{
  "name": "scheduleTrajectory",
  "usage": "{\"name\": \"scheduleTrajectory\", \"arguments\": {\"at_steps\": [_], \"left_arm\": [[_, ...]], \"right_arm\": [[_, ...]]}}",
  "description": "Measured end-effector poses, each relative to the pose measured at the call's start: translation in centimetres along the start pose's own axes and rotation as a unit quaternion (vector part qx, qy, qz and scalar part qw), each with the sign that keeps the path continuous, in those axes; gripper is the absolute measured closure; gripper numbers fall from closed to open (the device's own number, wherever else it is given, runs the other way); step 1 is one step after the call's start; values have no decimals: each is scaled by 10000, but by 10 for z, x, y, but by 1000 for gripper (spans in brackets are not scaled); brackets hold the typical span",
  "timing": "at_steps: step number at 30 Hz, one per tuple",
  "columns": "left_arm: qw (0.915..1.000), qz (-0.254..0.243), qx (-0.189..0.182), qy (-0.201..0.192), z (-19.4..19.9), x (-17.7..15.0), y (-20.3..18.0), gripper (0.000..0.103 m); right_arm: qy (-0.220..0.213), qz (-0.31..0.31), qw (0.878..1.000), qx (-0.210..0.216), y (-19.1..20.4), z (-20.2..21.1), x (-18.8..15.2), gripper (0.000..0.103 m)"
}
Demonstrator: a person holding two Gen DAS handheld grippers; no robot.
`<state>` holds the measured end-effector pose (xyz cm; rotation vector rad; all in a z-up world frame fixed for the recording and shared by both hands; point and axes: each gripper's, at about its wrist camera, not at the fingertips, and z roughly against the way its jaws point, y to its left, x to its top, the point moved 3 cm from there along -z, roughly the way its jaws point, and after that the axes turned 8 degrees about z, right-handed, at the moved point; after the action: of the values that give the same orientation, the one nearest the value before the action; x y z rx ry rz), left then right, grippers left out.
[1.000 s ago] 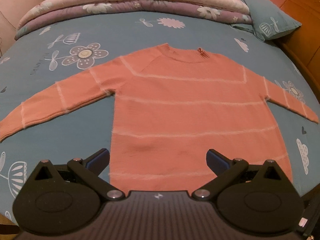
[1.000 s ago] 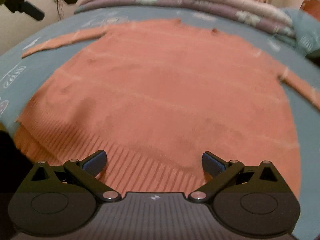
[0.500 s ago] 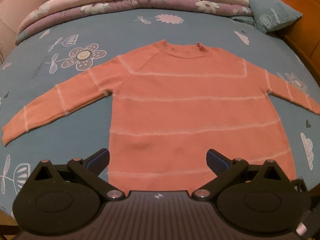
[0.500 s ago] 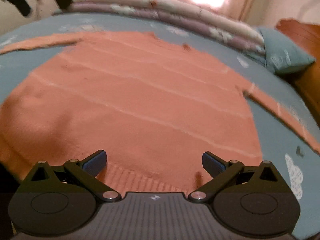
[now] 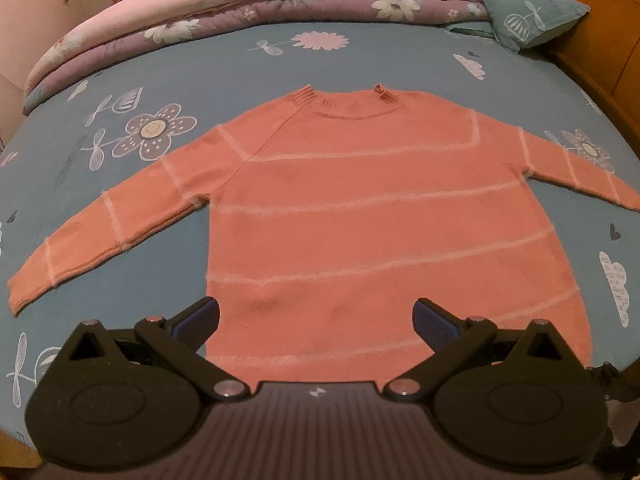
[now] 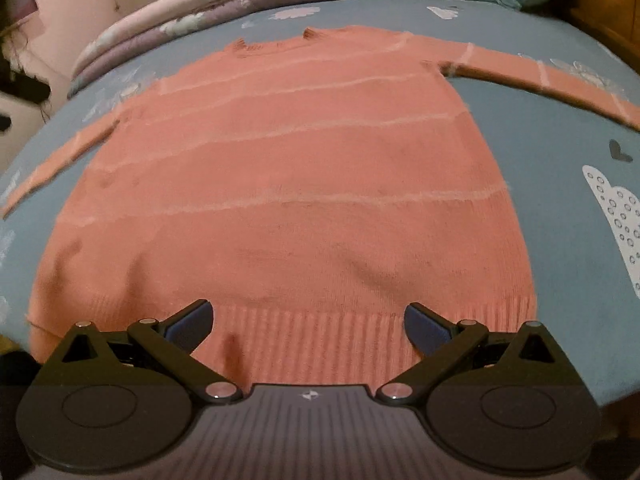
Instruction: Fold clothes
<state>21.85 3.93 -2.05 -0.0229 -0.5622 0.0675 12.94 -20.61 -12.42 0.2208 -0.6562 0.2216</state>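
Observation:
An orange sweater (image 5: 360, 208) with thin pale stripes lies flat on the bed, front up, collar away from me and both sleeves spread out to the sides. My left gripper (image 5: 316, 320) hovers open above the lower left part of the body, nothing between its fingers. In the right wrist view the same sweater (image 6: 288, 168) fills the frame, its ribbed hem (image 6: 320, 336) nearest. My right gripper (image 6: 308, 322) stands open just over that hem, empty.
The bed wears a blue sheet (image 5: 224, 68) with white flower prints. Folded floral quilts (image 5: 248, 4) are stacked at the head, with a blue pillow (image 5: 532, 8) at the right. A wooden bed frame (image 5: 604, 56) runs along the right side.
Both views have drawn back and risen a little. The right gripper swung from the sweater's left side to face the hem squarely. The sweater lies unmoved.

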Motion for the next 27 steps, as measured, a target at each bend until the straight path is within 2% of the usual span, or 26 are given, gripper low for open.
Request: {"name": "scheduleTrajectory", "arguments": {"at_steps": [1, 3, 5, 9, 14, 21, 26, 27], "left_arm": [[10000, 26, -21, 10, 0, 1, 0, 1], [9999, 72, -95, 10, -2, 2, -1, 1], [9997, 156, -205, 25, -7, 5, -4, 1], [9972, 235, -683, 177, -29, 6, -19, 1], [9918, 309, -1127, 511, -68, -2, -33, 1], [9841, 798, -1176, 1062, -114, -32, -13, 1], [9791, 1144, -1168, 1210, -120, -58, 11, 1], [9786, 1179, -1276, 1103, -116, -63, 16, 1]], "right_arm": [[-131, 116, 9998, -8, 5, 2, 5, 0], [-540, 520, 9966, -339, 16, 4, 16, 0], [-472, 715, 9944, -618, 22, -5, 20, 0], [105, 511, 9977, -434, 19, -33, 16, 0], [92, 791, 9952, -572, 25, -34, 7, 0], [120, 932, 9940, -554, 25, -34, 6, 0], [189, 957, 9939, -515, 25, -35, 10, 0], [211, 950, 9940, -498, 23, -35, 11, 0]]}}
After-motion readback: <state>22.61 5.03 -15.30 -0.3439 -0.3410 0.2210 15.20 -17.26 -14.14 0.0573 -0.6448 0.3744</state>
